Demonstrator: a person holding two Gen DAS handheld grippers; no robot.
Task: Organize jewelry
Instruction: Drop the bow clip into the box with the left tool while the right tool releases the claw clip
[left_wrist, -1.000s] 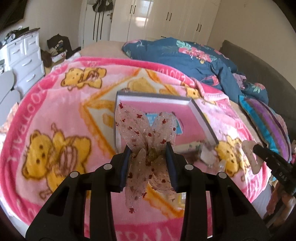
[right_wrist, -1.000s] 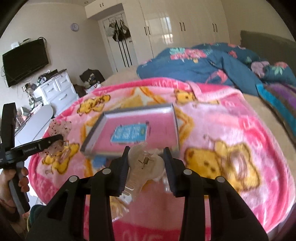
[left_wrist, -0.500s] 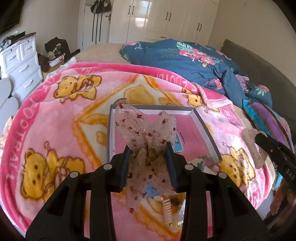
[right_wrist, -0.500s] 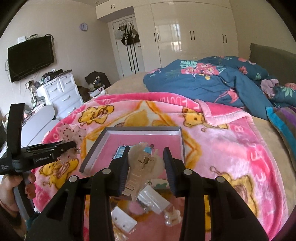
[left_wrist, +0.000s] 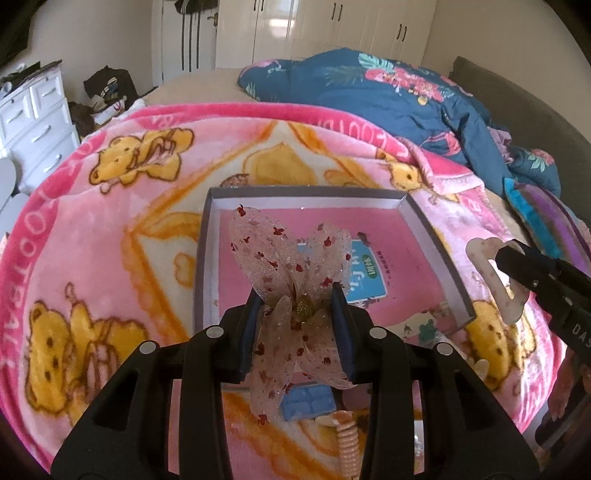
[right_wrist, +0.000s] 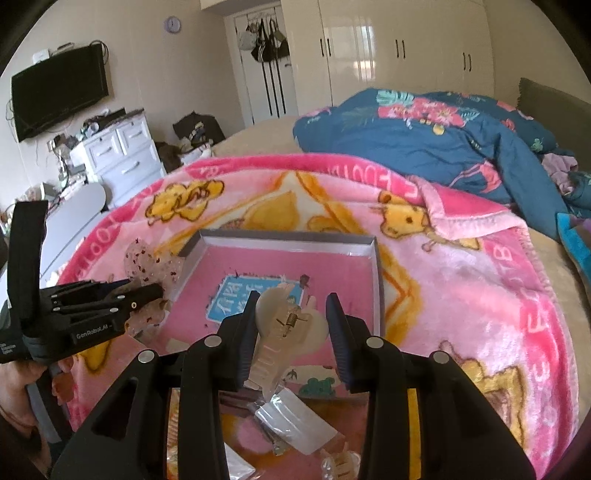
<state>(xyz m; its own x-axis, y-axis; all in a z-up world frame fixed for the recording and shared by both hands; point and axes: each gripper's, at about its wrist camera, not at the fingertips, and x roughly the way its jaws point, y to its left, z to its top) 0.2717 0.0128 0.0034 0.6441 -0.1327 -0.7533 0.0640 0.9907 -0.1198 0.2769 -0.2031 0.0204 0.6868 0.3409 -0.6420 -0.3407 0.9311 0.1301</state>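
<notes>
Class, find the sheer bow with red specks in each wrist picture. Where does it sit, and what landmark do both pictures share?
Left wrist view: sheer bow at centre, clamped in the left claw.
Right wrist view: same bow at far left, in that claw.
Shared landmark: grey-rimmed tray.

Open tray (left_wrist: 432, 236) floor, clear above.

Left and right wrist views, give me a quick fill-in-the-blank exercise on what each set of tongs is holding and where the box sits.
1. The left tongs grip a sheer, red-speckled hair ____.
2. The right tongs grip a beige hair ____.
3. The open box has a ____ floor.
4. The box rests on a pink blanket printed with yellow ____.

Missing words: bow; claw clip; pink; bears
</notes>
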